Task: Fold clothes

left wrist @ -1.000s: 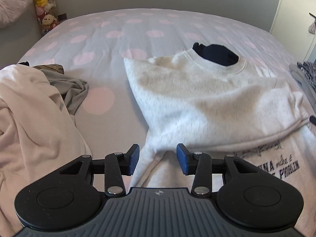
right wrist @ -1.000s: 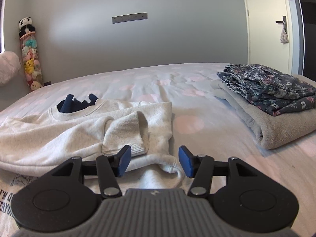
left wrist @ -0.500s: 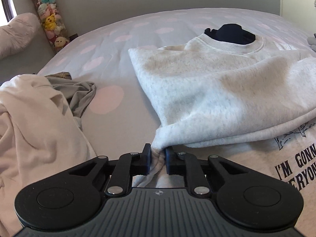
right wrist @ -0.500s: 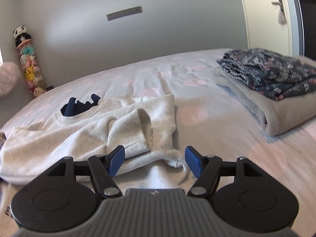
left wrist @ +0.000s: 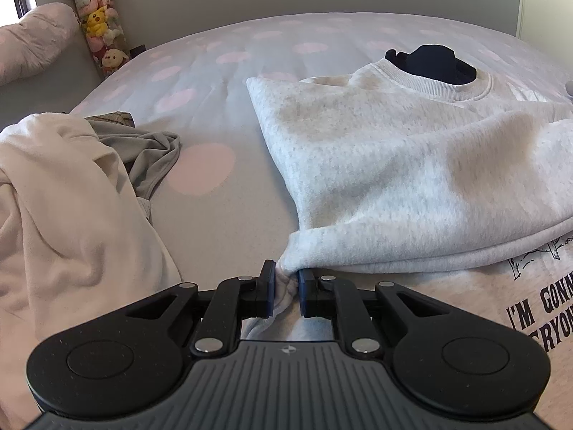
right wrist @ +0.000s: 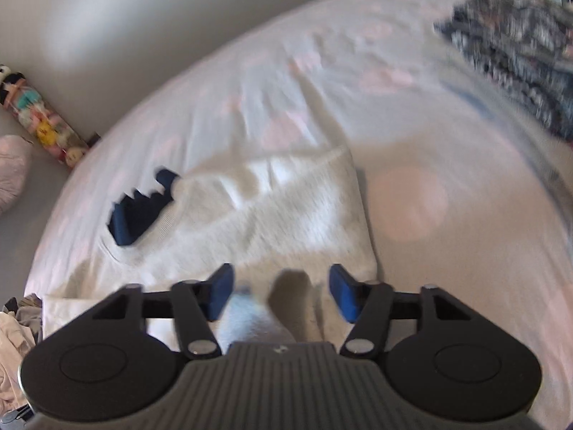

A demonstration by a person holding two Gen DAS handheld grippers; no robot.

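Observation:
A light grey sweatshirt (left wrist: 394,165) lies on the bed with its sleeves folded across the body and black lettering on the lower front. A dark navy lining shows in its collar (left wrist: 433,61). My left gripper (left wrist: 287,292) is shut on the sweatshirt's left edge, and cloth bunches between the blue pads. In the blurred right wrist view, my right gripper (right wrist: 281,292) is open above the sweatshirt (right wrist: 286,211), with a fold of cloth rising between its fingers, not clamped.
The bed sheet (left wrist: 200,82) is grey with pink dots. A cream garment (left wrist: 61,193) and a grey one (left wrist: 150,150) lie heaped at left. A folded stack of clothes (right wrist: 515,57) sits at right. A tube of plush toys (left wrist: 98,28) stands by the wall.
My left gripper shut on the sweatshirt's edge and keeps hold. My right gripper, still open, moved forward and tilted down over the sweatshirt's right side; its view is now blurred.

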